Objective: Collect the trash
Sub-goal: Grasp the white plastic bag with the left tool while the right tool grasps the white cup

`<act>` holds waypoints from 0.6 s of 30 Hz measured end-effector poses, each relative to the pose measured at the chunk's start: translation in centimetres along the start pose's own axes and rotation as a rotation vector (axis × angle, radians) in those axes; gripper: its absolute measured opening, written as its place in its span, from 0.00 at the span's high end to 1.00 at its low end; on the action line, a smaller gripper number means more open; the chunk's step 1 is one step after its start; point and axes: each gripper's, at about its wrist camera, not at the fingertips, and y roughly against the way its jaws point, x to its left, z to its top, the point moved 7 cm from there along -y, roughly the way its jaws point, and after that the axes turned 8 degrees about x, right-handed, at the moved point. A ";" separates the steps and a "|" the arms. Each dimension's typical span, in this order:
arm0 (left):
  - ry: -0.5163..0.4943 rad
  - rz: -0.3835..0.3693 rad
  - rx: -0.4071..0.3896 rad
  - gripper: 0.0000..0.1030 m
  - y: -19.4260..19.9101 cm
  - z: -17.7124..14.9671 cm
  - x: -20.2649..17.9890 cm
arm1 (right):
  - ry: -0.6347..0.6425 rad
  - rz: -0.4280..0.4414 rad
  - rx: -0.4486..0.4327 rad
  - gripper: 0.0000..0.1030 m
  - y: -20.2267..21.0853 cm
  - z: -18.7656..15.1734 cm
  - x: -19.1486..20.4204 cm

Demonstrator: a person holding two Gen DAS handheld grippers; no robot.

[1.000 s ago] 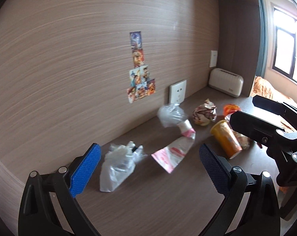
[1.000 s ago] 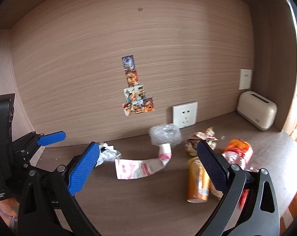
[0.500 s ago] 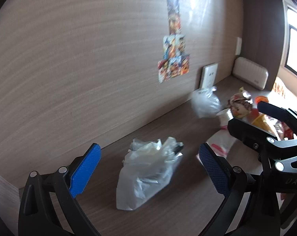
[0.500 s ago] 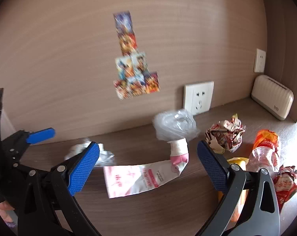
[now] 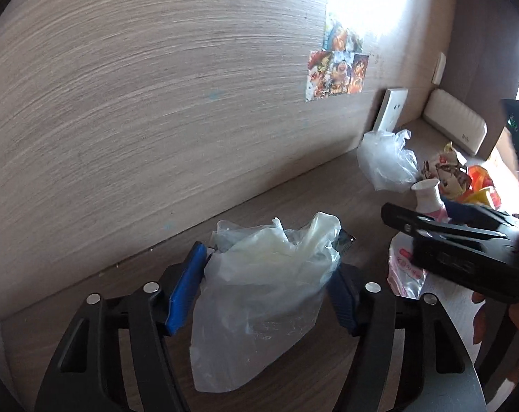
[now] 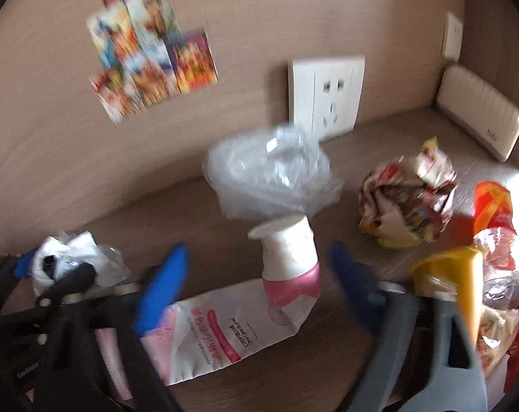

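left gripper [image 5: 264,285]: lower centre, blue pads pinching crumpled clear bag [image 5: 259,295]; right gripper [image 6: 256,295]: spread, straddling pink-white pouch [image 6: 238,322]; beyond, clear wrap [image 6: 269,175], crumpled wrapper [image 6: 403,202]; socket [image 6: 328,96] upper centre

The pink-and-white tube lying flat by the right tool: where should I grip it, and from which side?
Grip the pink-and-white tube at its pink shoulder just below the white cap: that end kinks upward off the desk, so fingers can get either side of it, while the flattened body offers little to pinch. Come from the near side with the right tool, already open astride it.
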 end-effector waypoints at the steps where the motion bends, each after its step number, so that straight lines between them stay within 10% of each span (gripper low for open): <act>1: -0.006 0.004 -0.002 0.41 0.0 0.0 -0.1 | 0.001 -0.004 -0.006 0.54 0.1 0.1 0.0; 3: -0.008 0.013 -0.006 0.46 0.0 0.1 -0.3 | 0.019 -0.030 -0.002 0.70 0.0 0.1 0.2; 18: -0.023 -0.039 -0.161 0.49 9.2 1.9 -3.6 | 0.104 0.049 -0.250 0.70 14.2 -2.4 1.4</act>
